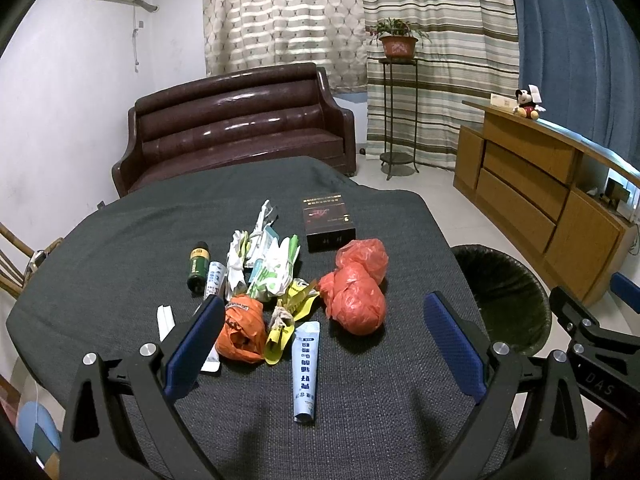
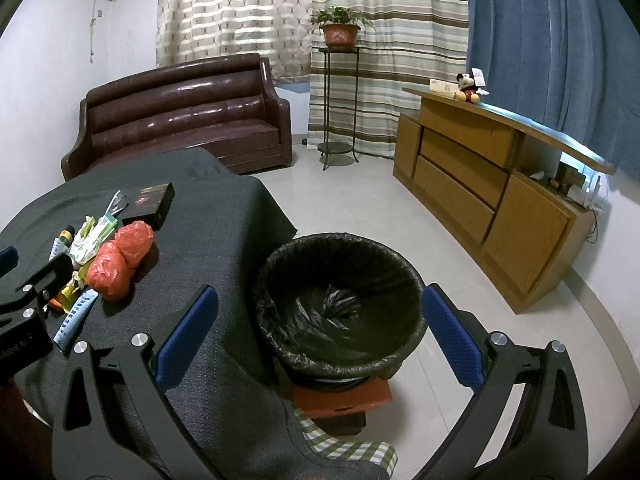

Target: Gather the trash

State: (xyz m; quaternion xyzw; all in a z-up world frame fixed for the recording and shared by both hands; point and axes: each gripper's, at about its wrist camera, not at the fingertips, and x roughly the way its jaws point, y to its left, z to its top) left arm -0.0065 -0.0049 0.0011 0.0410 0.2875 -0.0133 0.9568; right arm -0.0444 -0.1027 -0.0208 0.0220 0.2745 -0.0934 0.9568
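A pile of trash lies on the dark table point(image 1: 120, 232): two red plastic bag balls point(image 1: 356, 300), an orange bag point(image 1: 240, 332), a yellow wrapper point(image 1: 284, 324), a blue-white tube point(image 1: 306, 368), white-green wrappers point(image 1: 264, 264), a green bottle point(image 1: 198, 266) and a dark box point(image 1: 329, 222). My left gripper point(image 1: 324, 336) is open and empty, hovering just before the pile. My right gripper point(image 2: 320, 320) is open and empty above the black-lined trash bin point(image 2: 340, 300), which stands beside the table's right edge. The red bag balls point(image 2: 116, 260) also show in the right wrist view.
A brown leather sofa point(image 1: 236, 124) stands behind the table. A wooden cabinet point(image 2: 480, 184) with a Mickey toy point(image 2: 468, 88) lines the right wall. A plant stand point(image 2: 340, 100) is by the curtains. The bin sits on a red stool point(image 2: 344, 400) over tiled floor.
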